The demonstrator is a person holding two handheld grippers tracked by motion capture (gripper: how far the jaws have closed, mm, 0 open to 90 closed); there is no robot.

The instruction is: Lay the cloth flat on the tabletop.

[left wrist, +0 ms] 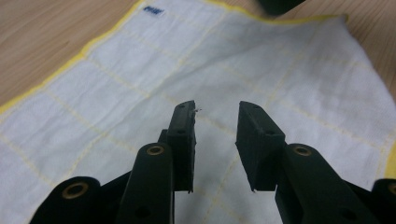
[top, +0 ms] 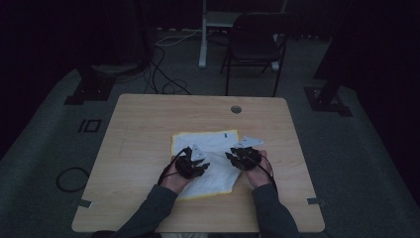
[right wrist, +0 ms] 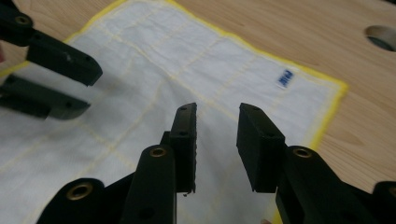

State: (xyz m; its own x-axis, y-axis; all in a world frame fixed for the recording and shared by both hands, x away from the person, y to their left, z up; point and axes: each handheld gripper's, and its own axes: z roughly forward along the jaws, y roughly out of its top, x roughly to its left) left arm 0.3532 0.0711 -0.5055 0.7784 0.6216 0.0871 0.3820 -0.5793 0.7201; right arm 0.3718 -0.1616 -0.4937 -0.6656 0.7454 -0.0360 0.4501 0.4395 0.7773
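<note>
- We see the white cloth (top: 210, 158) spread flat on the desk (top: 143, 129).
- Our left tongs (left wrist: 215, 112) hang released above it.
- Our right tongs (right wrist: 217, 114) are likewise released, gripping nothing.

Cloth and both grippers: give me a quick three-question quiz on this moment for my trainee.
1. True or false: the left gripper has its jaws apart with nothing between them.
2. What colour is the border of the white cloth on the table?
A. blue
B. yellow
C. red
3. In the right gripper view, what sits near the cloth's corner, ahead of the right gripper?

Key
1. True: the jaws stand apart above the cloth, gripping nothing.
2. B, yellow.
3. A small blue label, with the table's round hole farther off.
</note>
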